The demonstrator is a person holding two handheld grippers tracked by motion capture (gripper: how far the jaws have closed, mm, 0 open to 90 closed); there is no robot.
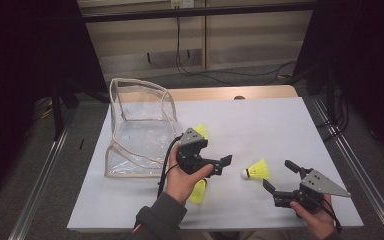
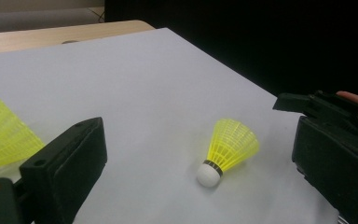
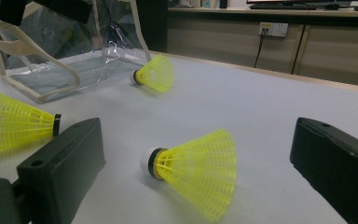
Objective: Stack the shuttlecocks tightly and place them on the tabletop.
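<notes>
Fingers of left gripper (image 1: 219, 165) and right gripper (image 1: 277, 176) spread, empty, three yellow shuttlecocks (image 1: 256, 171), apparently one clear bag (image 1: 139, 129)

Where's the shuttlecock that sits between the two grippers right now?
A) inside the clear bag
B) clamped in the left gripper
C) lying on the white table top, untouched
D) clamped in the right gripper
C: the shuttlecock lies on its side on the white table top, with the left gripper and the right gripper both open and apart from it, and the clear bag off to the left.
</notes>
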